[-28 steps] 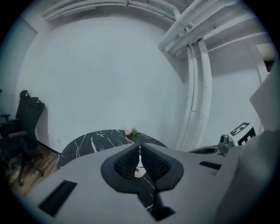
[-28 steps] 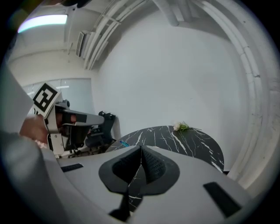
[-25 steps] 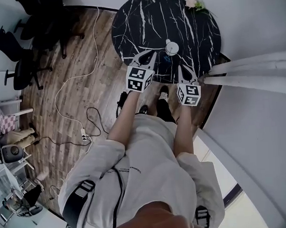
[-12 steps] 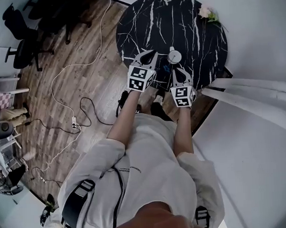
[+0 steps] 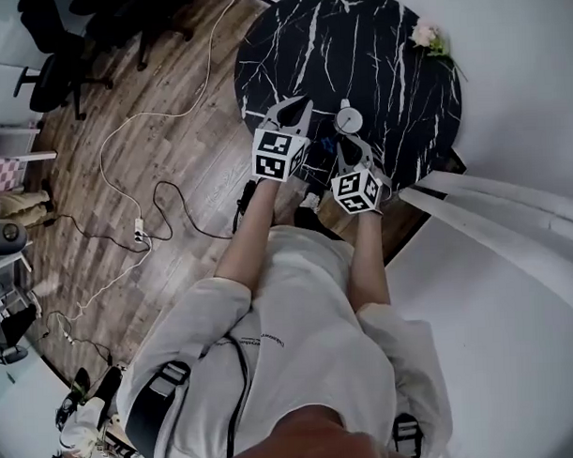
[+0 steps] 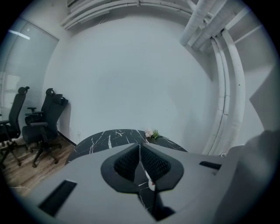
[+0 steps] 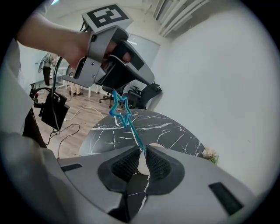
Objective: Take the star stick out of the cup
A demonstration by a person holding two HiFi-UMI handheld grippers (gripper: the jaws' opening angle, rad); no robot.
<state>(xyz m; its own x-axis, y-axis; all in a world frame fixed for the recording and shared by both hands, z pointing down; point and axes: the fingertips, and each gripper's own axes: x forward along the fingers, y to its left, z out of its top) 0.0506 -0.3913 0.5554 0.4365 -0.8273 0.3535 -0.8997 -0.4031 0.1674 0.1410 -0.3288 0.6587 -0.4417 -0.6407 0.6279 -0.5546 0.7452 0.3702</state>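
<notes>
The round black white-veined marble tabletop (image 5: 393, 51) carries a small white cup (image 5: 348, 121) close to its near edge. The left gripper (image 6: 139, 146), jaws pressed together on nothing, hangs just left of the cup. The right gripper (image 7: 143, 151), on the person's side of the cup, is clamped on the thin shaft of the blue star stick (image 7: 127, 118). In the right gripper view the stick's long axis slants up and left from the cup, star end uppermost. Its lower end is hidden behind the jaws.
</notes>
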